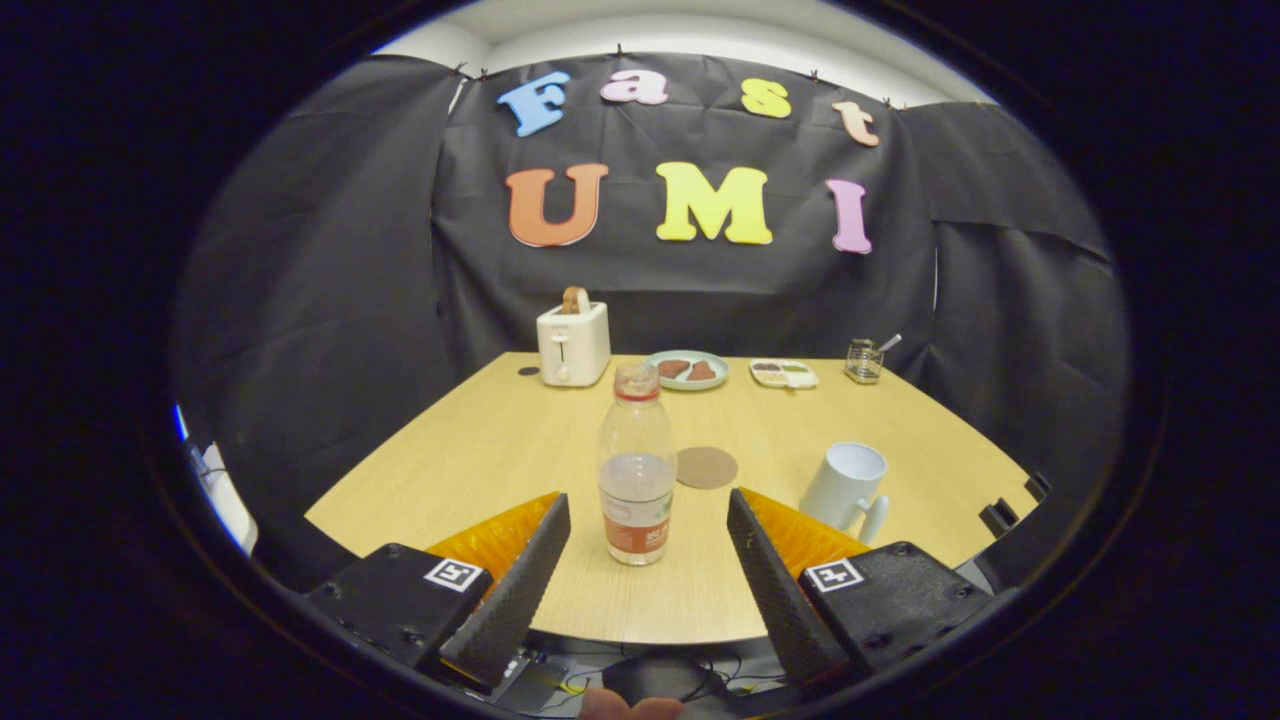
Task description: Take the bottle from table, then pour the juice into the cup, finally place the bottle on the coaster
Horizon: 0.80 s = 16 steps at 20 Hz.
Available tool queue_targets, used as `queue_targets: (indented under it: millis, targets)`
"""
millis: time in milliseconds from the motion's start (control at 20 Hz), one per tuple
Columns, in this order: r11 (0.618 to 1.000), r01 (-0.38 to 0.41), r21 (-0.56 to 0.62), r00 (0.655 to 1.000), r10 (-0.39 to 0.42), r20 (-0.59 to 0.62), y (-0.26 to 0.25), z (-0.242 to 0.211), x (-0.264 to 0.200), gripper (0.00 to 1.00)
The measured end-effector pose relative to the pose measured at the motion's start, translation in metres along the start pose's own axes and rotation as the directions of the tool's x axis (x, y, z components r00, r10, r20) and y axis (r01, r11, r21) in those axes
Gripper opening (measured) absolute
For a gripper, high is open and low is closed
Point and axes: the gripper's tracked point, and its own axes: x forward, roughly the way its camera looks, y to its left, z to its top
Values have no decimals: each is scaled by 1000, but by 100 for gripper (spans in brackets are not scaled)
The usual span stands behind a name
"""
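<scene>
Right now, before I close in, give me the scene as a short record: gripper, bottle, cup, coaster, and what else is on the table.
gripper: open, fingers wide apart, touching nothing
bottle: upright on the table, between the fingertips, cap on, partly filled
cup: white mug, upright, beside the right finger, handle toward the gripper
coaster: round, bare, just beyond the bottle to its right
far edge: toaster, plate with food, small tray, small glass holder
task stage: bottle not yet grasped

Bare table (pixel 480 450) flanks the bottle (pixel 637 470); cup (pixel 845 485) stands near its right.
</scene>
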Motion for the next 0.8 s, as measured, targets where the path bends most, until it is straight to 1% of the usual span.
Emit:
queue_targets:
  millis: [200, 400, 600, 800]
  targets:
    - [1000, 14, -4, 997, -15, -76, 1, -21, 34, 100]
    - [999, 20, -40, 991, -25, -133, 10, -35, 63, 100]
    - [998, 12, -60, 989, -21, -148, 21, -38, 81, 100]
    - [997, 22, -74, 986, -34, -163, 23, -39, 97, 100]
